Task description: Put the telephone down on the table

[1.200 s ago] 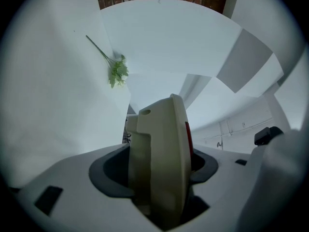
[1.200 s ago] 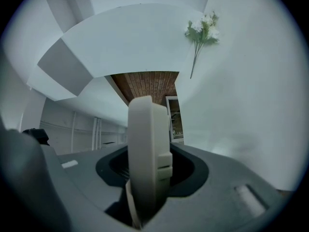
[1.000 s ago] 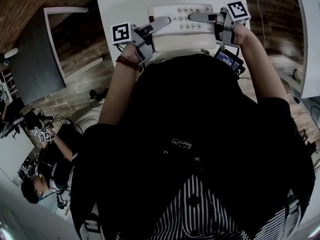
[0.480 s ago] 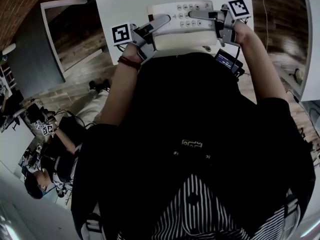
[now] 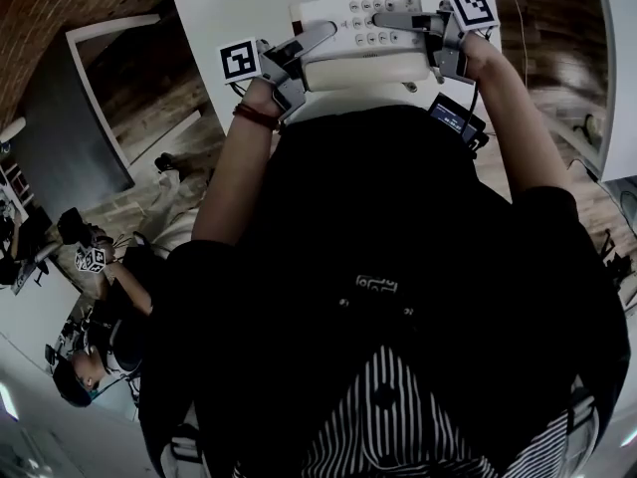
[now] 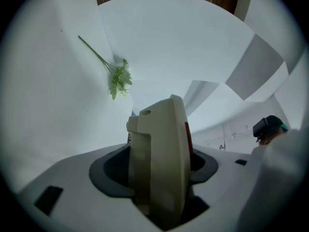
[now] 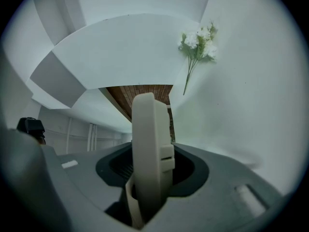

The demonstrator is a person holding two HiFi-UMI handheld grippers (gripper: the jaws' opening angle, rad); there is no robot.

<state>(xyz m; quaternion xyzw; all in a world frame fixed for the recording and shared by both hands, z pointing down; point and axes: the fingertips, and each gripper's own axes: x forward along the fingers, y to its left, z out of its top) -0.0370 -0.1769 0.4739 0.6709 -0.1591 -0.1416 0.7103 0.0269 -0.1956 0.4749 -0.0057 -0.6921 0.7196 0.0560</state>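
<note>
- Cream-white telephone (image 5: 363,66) is clamped at both ends: my left gripper (image 5: 324,36) is closed on its left end, and my right gripper (image 5: 382,18) on its right end.
- It is keypad-up over the near edge of the white table (image 5: 229,8); contact with the surface cannot be confirmed.
- Flower sprig (image 6: 118,79) lies farther back on the table.

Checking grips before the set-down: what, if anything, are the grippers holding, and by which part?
The telephone, held by both: the left gripper clamps its left edge, the right gripper its right edge.
</note>
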